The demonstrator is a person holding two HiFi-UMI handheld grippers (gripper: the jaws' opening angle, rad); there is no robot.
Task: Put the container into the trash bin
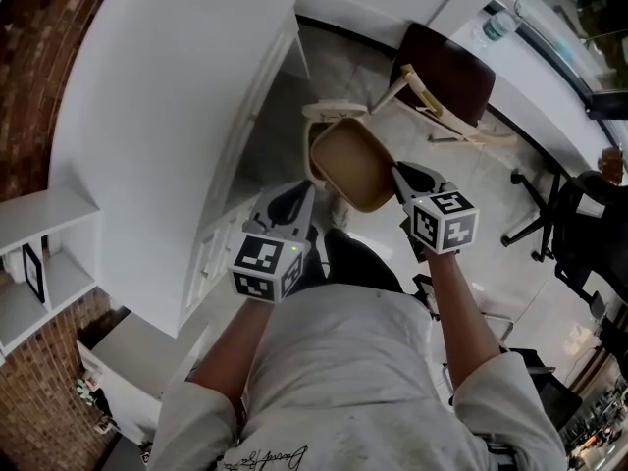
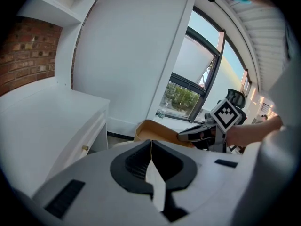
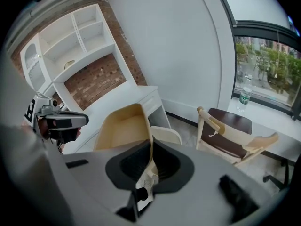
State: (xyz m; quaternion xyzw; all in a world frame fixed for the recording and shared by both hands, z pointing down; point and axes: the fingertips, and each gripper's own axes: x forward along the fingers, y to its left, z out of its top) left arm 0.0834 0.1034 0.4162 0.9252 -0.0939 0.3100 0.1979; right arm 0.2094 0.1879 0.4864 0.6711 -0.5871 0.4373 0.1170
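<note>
A tan paper container (image 1: 353, 163) hangs tilted in the air, open side up, over a cream trash bin (image 1: 332, 113) on the floor. My right gripper (image 1: 404, 183) is shut on the container's right wall; the right gripper view shows that wall (image 3: 149, 140) pinched between the jaws and the bin's rim (image 3: 165, 134) just beyond. My left gripper (image 1: 297, 196) is shut and holds nothing, close to the container's left side. In the left gripper view the container (image 2: 154, 128) and right gripper (image 2: 195, 134) lie ahead of the shut left gripper (image 2: 151, 147).
A white desk (image 1: 167, 116) with drawers stands left of the bin. A wooden chair with a dark seat (image 1: 446, 81) is behind the bin on the right. A water bottle (image 1: 500, 26) stands on the window ledge. An office chair (image 1: 579, 214) is at far right.
</note>
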